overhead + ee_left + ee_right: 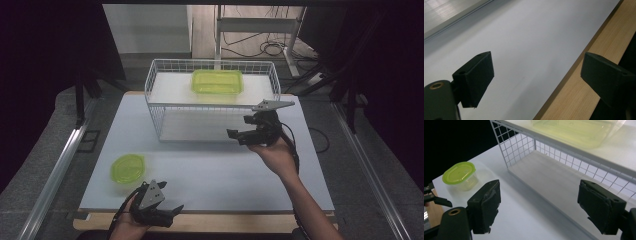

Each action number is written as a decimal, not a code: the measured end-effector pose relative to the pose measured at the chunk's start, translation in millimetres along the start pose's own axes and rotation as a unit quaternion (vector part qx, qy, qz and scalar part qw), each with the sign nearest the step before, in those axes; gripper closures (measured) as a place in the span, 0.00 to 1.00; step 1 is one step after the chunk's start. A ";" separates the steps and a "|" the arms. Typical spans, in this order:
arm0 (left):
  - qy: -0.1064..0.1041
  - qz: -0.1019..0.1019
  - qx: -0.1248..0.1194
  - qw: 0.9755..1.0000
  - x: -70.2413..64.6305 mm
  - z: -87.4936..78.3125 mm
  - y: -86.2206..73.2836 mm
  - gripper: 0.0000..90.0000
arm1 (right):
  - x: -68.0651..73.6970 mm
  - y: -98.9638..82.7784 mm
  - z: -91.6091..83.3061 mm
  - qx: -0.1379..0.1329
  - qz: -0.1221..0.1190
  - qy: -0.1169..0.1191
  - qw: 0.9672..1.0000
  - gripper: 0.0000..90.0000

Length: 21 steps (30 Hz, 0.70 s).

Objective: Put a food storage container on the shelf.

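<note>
Green-lidded tub [127, 168] sits untouched while your right gripper [239, 135] and left gripper [172, 212] gape empty, so reach for it next.

green tub [576, 131] cut off at top edge

Plastic, wire and wood on a matt tabletop
Translucent glossy green plastic tub [127, 168] at 9 o'clock; white-coated wire rack [212, 102] at 12; smooth matt white sheet [210, 175] over pale wooden board [584, 82]; matt black gripper pads [486, 207]
</note>
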State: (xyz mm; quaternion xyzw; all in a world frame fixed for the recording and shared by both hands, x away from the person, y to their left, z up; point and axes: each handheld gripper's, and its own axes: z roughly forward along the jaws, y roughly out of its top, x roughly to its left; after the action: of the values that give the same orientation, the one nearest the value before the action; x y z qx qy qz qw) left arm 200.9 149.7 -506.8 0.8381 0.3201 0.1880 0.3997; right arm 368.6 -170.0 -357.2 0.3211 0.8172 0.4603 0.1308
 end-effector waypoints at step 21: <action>-0.025 -0.018 -0.026 0.999 10.2 4.1 -3.3 0.09 | 16.2 -53.1 -5.4 0.005 -0.020 -0.015 1.000 0.12</action>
State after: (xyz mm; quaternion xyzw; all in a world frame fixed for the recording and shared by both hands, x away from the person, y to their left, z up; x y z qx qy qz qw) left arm 209.3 156.0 -511.3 0.8260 0.3200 0.1678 0.4325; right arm 332.1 -182.8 -397.4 0.3121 0.8235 0.4491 0.1505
